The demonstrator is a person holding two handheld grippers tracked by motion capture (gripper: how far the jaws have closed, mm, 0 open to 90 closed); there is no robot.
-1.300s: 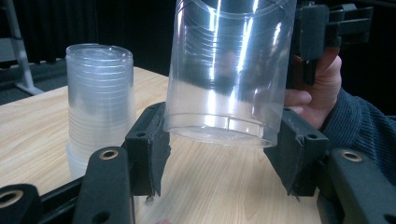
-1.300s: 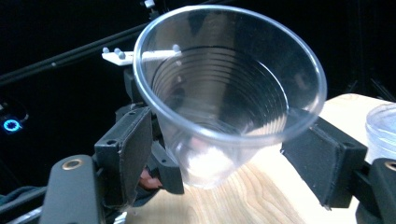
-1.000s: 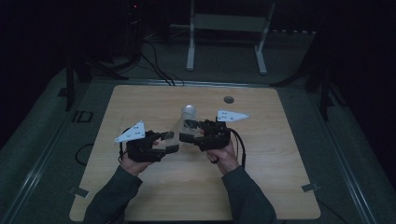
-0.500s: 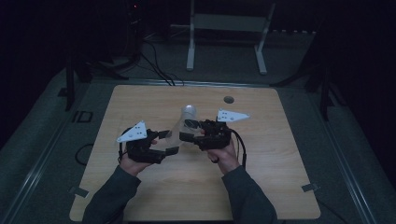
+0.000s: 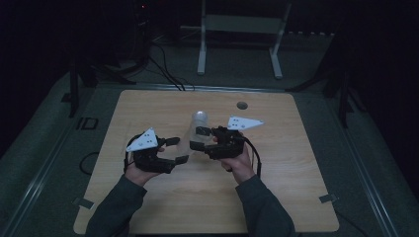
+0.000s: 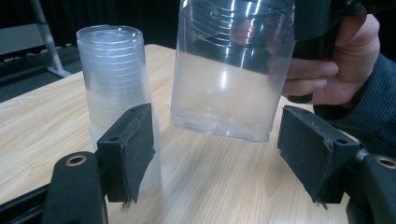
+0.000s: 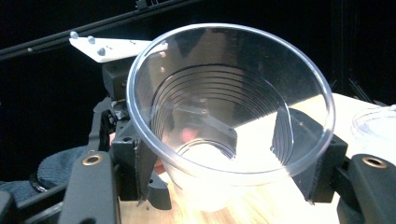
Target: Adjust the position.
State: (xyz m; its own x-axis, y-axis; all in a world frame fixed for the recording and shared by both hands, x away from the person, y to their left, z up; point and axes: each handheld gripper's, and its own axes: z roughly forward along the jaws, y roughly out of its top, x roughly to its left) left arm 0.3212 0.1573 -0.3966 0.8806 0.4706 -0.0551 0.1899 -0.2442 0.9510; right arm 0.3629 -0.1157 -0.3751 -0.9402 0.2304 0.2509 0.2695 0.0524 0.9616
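High view: I hold my left gripper (image 5: 174,150) and right gripper (image 5: 198,139) together mid-table.

Left gripper view: its jaws have just opened, standing spread beside the clear cup (image 6: 232,70); the cup stack (image 6: 116,84) stands behind.

Right gripper view: jaws pinch the cup (image 7: 231,116), clear of the table (image 7: 261,205).

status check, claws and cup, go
Left claw open, jaws just opened, off the cup. Right claw shut on single clear cup, held above table. Cup stack standing beside, nothing blocking.
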